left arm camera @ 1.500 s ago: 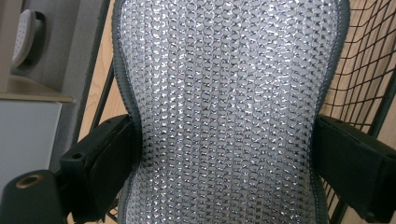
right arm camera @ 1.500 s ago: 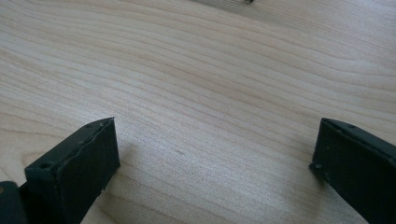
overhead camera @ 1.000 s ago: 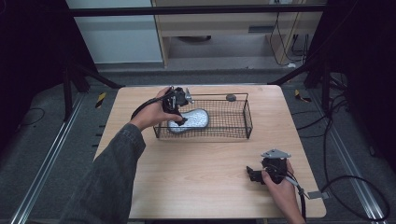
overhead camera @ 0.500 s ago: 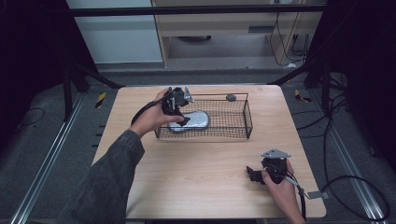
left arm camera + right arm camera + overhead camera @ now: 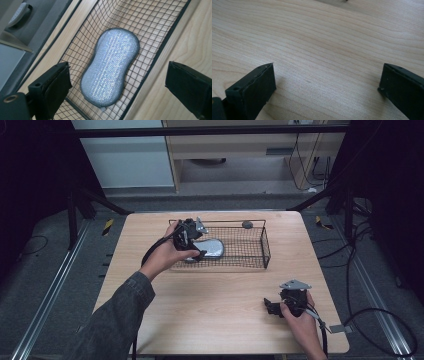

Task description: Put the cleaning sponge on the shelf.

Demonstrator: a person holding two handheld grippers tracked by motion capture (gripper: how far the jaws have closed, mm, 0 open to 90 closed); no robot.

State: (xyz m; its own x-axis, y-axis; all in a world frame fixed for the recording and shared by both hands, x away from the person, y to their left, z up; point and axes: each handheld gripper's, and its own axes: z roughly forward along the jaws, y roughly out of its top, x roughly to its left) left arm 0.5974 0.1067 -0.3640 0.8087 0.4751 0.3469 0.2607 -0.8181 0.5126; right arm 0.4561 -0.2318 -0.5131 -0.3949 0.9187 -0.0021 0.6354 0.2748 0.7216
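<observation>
While the left tool (image 5: 192, 240) hovers with jaws spread wide over the wire basket's (image 5: 264, 247) left end, the silver scouring pad (image 5: 110, 66) lies flat inside, free of both jaws. Mesh walls hem it in. A dark knob (image 5: 247, 224) sits at the far rim. Near the wooden desk's (image 5: 210, 305) front edge, the right tool (image 5: 272, 307) rests released on bare wood.

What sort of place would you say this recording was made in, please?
Probably a lab recording station, not a home: one bare wooden table stands on a grey floor inside a black frame, loose cables trail beside it, and the person's hand-held left gripper hovers at a wire basket.
</observation>
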